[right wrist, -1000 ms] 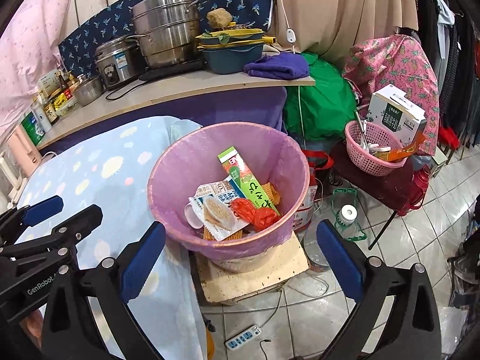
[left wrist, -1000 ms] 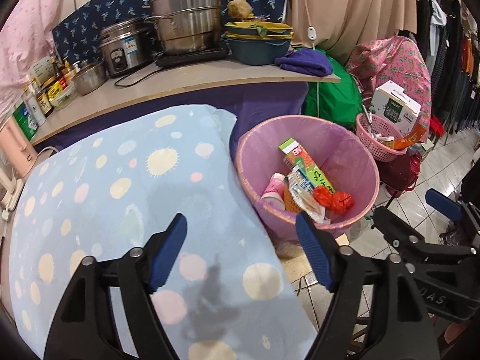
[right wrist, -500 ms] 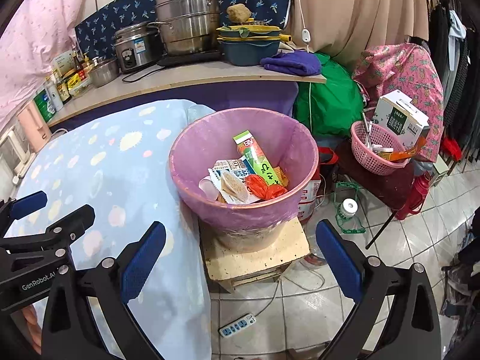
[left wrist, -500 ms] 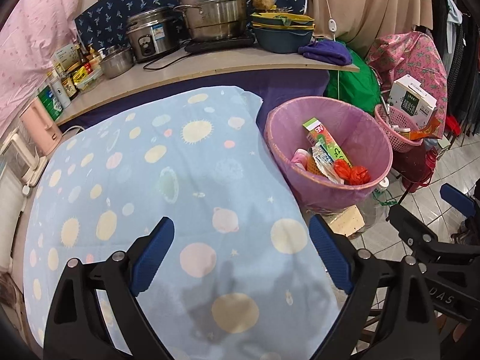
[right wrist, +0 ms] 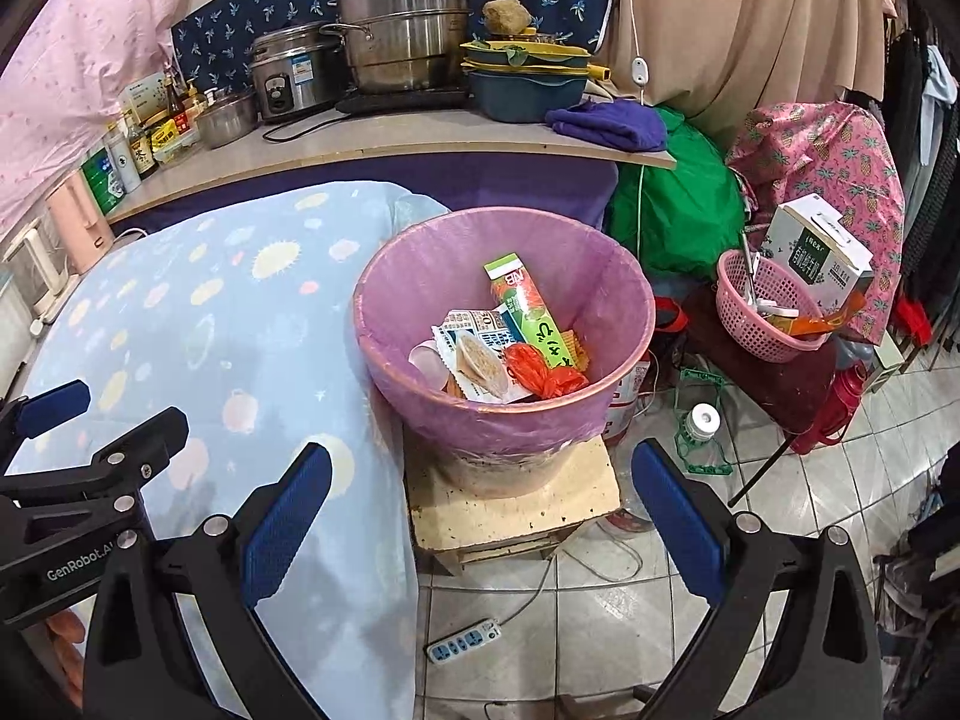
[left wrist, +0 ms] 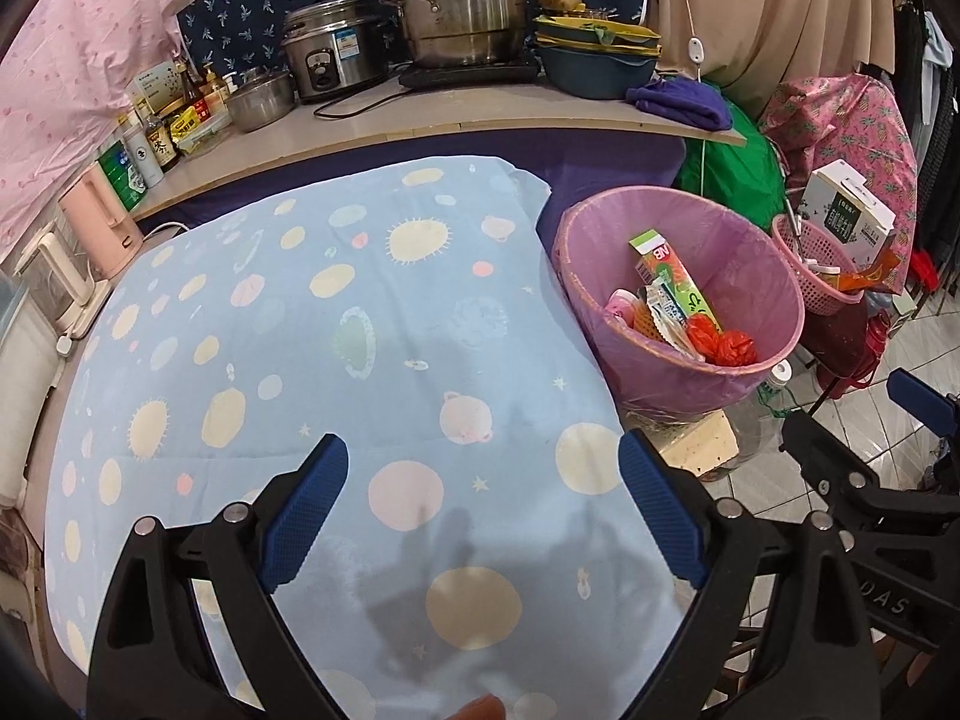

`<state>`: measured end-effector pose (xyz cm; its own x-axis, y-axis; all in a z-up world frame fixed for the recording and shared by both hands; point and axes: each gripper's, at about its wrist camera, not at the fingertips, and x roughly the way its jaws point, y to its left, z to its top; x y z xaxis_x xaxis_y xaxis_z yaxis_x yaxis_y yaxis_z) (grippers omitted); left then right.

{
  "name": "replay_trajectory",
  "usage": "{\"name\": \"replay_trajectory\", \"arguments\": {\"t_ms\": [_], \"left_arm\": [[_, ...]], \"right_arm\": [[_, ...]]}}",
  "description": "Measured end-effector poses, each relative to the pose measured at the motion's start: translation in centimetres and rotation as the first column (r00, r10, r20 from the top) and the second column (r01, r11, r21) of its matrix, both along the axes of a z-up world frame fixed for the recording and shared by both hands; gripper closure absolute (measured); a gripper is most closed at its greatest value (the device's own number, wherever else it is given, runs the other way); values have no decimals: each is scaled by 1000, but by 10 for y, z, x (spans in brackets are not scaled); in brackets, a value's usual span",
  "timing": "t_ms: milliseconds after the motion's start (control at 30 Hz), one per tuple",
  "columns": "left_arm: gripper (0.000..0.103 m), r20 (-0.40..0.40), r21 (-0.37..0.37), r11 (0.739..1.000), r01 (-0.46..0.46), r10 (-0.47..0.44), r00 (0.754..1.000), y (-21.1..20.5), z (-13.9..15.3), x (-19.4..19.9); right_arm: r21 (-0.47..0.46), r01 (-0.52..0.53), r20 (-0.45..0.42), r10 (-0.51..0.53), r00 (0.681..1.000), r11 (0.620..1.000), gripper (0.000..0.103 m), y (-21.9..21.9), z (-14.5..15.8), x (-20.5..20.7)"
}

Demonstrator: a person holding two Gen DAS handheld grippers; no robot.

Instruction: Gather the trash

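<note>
Item 1: your left gripper point(left wrist: 483, 501), fingers spread wide w/ nothing between them, hung over the blue planet-print cloth point(left wrist: 336, 324) covering the surface. Item 2: your right gripper point(right wrist: 480, 516), fingers likewise wide apart & holding nothing, sat above the floor tiles point(right wrist: 576, 618) just in front of the bin. Item 3: pink-lined trash bin point(right wrist: 504, 426), upright on a low wooden block point(right wrist: 516, 510), touching or just beside the cloth's right edge; can't tell which. Item 4: bin contents, all inside: green-orange carton point(right wrist: 531, 312) leaning tilted against the back wall, printed wrapper point(right wrist: 474, 342) w/ a brown disc on it, red-orange plastic bag point(right wrist: 543, 375) at front right, small pale cup point(right wrist: 427, 360) at left. Item 5: you had the same bin point(left wrist: 678, 384) in the left view, to the right of the cloth, w/ carton point(left wrist: 672, 276) and red bag point(left wrist: 720, 345) showing. Item 6: back counter held a steel steamer pot point(right wrist: 405, 30), rice cooker point(right wrist: 288, 78), stacked blue & yellow basins point(right wrist: 525, 81), purple towel point(right wrist: 609, 123), bottles & jars at left end. Item 7: pink basket point(right wrist: 762, 324) right of the bin, w/ a white-green box point(right wrist: 822, 252) leaning on it. Item 8: white power strip point(right wrist: 465, 639) on the floor tiles, near the block. Item 9: clear bottle w/ white cap point(right wrist: 702, 420) on the floor, between bin and basket.
</note>
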<state>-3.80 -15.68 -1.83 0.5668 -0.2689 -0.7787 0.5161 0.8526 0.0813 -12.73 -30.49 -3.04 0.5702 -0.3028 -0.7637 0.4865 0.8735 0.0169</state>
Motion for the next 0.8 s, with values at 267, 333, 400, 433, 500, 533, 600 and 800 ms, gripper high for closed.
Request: {"name": "replay_trajectory", "arguments": {"t_ms": [267,333,400,433,500,533,600,800], "left_arm": [[16,-5,8,1000,-1,2,1000,-10,-1,12],[16,-6,11,1000,-1,1,1000,-13,-2,16],[16,-10,11,1000,1,0,1000,-16,-3,20],[16,-12,11,1000,1,-1,1000,-17,-3,21],[16,-15,12,1000,9,-9,1000,-20,-3,24],[16,-16,14,1000,14,-13,1000,-22,-4,25],[16,-16,17,1000,23,-22,1000,-25,-4,25],[16,-14,21,998,55,-55,998,-33,-5,25]], "right_arm": [[10,1,-5,-1,1000,1000,6,-11,-4,12],[13,3,-7,-2,1000,1000,6,-14,-5,16],[13,3,-9,-3,1000,1000,6,-17,-6,19],[12,4,-11,-4,1000,1000,6,-18,-5,20],[7,7,-16,-6,1000,1000,6,-20,-6,22],[7,8,-18,-8,1000,1000,6,-21,-6,23],[8,13,-22,-13,1000,1000,6,-23,-6,23],[6,33,-34,-32,999,999,6,-30,-8,21]]}}
